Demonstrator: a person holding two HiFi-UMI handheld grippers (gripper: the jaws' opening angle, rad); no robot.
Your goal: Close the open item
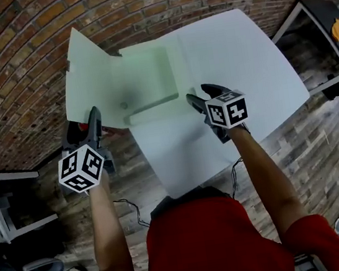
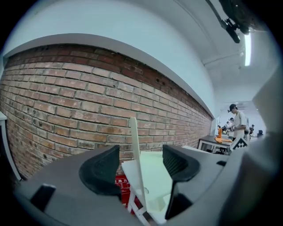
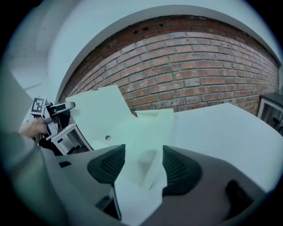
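Head view looks down on the open white box (image 1: 143, 82), which sits on the white table (image 1: 239, 53) below the brick wall (image 1: 21, 58). Its left flap (image 1: 87, 81) is thrown outward and a smaller back flap is raised.

The left gripper (image 1: 95, 117) is at the box's left side, at the lower edge of that flap. The right gripper (image 1: 203, 94) is at the box's front right corner.

The step in hand looks like folding the left flap over the cavity. To do it well, I would close the left jaws on the flap near its free edge and swing it about its hinge rather than push it flat. The right gripper should steady the front wall so that the light box does not slide toward the wall.

The left gripper view shows what the view from above cannot. The flap stands edge-on between the left jaws, which are moderately apart and touch neither face of it. It also shows a red printed thing (image 2: 121, 185) under the box's left side and a person (image 2: 239, 123) far off beyond the box.

The right gripper view shows its own jaws apart too, with pale box panels between them and no grip on them. A small hole (image 3: 107, 137) in the left flap is plain here but only faint from above.
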